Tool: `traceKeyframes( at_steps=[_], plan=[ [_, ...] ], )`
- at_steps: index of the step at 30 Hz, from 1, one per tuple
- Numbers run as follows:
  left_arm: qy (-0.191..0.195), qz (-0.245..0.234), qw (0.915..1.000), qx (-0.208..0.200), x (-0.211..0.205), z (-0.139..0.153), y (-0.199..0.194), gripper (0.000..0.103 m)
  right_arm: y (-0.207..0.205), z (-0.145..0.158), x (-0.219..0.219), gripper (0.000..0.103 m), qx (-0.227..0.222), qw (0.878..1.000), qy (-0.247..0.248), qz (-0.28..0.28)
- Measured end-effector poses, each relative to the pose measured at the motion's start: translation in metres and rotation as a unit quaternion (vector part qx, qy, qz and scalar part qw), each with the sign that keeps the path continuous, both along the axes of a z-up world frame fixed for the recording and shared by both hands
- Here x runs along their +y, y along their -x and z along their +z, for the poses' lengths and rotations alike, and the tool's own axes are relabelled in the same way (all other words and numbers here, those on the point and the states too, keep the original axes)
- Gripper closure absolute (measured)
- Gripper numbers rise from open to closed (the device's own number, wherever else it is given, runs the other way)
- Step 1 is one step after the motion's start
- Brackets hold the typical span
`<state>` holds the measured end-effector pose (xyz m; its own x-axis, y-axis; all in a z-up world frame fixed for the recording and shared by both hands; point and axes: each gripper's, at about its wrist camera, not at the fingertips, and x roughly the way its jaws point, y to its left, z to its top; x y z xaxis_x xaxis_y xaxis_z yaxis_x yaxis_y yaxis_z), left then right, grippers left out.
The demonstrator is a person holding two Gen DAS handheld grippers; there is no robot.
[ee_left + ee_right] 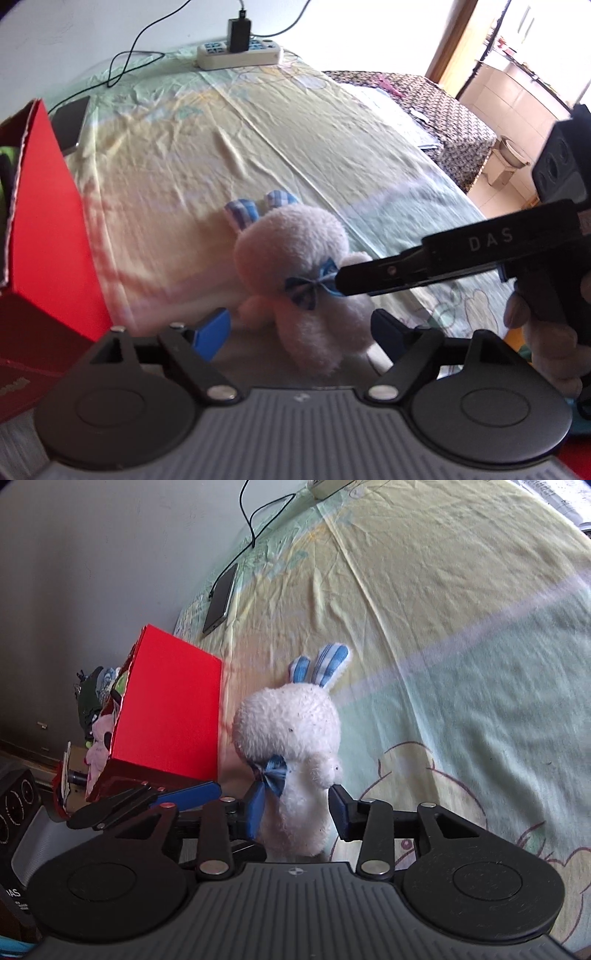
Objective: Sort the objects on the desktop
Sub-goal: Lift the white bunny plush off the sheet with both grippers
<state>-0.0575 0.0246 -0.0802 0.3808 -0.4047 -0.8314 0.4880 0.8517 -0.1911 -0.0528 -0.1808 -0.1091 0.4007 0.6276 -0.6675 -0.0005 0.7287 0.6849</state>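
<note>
A white plush rabbit (295, 258) with blue checked ears and a blue bow lies on the cloth-covered desk (184, 166). My left gripper (299, 328) is open, its fingers on either side of the rabbit's lower body. My right gripper (295, 805) is also open around the rabbit's body (291, 738), with its pads close to the plush. In the left wrist view the right gripper's finger (406, 269) reaches in from the right and touches the bow. A red box (170, 709) stands just left of the rabbit and holds several soft toys.
A power strip (240, 55) with a black charger sits at the desk's far edge. A phone (220, 598) on a cable lies behind the red box (44, 221). The wall runs along the left. A patterned bed (424, 107) stands beyond the desk's right edge.
</note>
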Motion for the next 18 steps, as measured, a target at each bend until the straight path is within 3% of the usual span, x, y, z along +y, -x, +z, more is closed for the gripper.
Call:
traceKeyframes(
  at_steps=[5,7,11,18],
  plan=[
    [0.018,0.022,0.9992,0.029,-0.003,-0.010,-0.020,0.019,-0.006,-0.004,-0.004,0.060,0.008,1.000,0.008,-0.025],
    [0.023,0.024,0.9985,0.043,-0.005,-0.015,-0.027,0.019,-0.010,-0.005,-0.004,0.050,0.009,0.999,0.016,-0.030],
    [0.031,0.024,0.9973,0.061,-0.005,-0.022,-0.038,0.020,-0.017,-0.007,-0.007,0.045,0.009,0.999,0.026,-0.040],
    [0.018,0.021,0.9959,0.086,-0.007,-0.032,-0.048,0.021,-0.035,-0.014,0.008,0.046,0.025,1.000,-0.002,0.009]
  ],
)
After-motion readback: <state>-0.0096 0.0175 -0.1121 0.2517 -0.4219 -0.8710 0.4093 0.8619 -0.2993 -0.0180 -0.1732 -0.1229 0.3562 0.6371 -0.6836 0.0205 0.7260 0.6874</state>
